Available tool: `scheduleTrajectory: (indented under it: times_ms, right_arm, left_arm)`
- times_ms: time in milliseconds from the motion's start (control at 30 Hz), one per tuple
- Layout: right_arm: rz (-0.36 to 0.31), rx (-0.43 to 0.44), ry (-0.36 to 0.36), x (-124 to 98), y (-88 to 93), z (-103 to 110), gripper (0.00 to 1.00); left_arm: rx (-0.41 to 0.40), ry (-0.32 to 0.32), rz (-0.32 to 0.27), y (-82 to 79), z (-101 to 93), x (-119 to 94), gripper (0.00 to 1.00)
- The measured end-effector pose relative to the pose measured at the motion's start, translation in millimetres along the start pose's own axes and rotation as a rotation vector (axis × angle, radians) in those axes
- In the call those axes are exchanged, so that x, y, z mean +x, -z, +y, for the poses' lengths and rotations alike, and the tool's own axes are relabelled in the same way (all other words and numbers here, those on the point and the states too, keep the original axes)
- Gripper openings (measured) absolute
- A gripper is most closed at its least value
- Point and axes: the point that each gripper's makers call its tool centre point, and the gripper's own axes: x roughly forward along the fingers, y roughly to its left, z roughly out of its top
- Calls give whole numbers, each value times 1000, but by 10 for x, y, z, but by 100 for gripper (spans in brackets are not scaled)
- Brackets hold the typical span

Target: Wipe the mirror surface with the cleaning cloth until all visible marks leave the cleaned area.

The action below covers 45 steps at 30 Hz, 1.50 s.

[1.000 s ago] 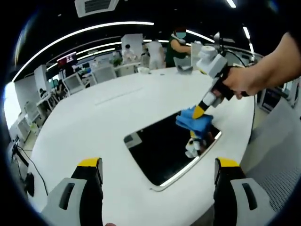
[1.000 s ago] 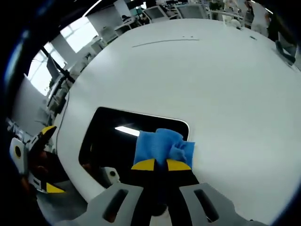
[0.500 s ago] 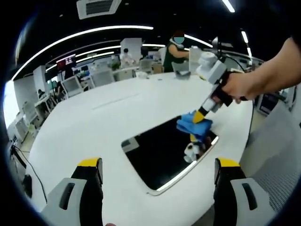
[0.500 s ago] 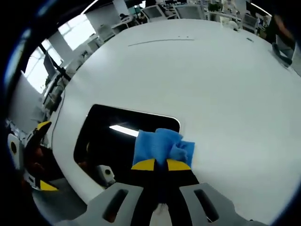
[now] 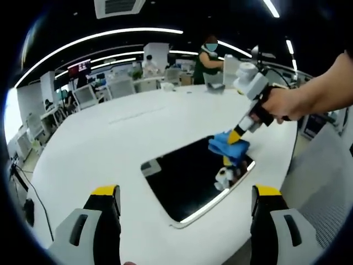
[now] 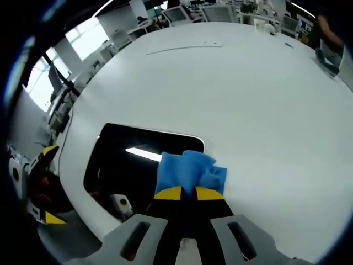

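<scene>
The mirror is laid flat on the white table, near its edge, so that the glass can be pressed from above; the blue cloth is pinched between the closed jaws of the right gripper and held down at the mirror's far corner, presumably to rub marks there. The left gripper is kept back from the mirror with its jaws wide apart and nothing between them, which leaves the glass clear for wiping.

The left gripper has two grey fingers with yellow tips and dark inner pads. The right gripper has the same grey body, black fingers and yellow tips. The hand on it shows no sleeve.
</scene>
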Motion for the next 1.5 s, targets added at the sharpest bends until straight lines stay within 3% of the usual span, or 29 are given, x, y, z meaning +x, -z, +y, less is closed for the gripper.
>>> scheduleTrajectory:
  times_ms: [200, 667, 1500]
  right_arm:
    - [5, -4, -7, 5, -1, -14, 1]
    - [-4, -26, 28, 11, 18, 8, 2]
    - [-5, -34, 41, -97, 270, 80, 2]
  left_arm:
    - [-55, -22, 7, 42, 61, -16, 99]
    - [-24, -26, 20, 51, 52, -10, 99]
    - [0, 6, 21, 49, -33, -3, 99]
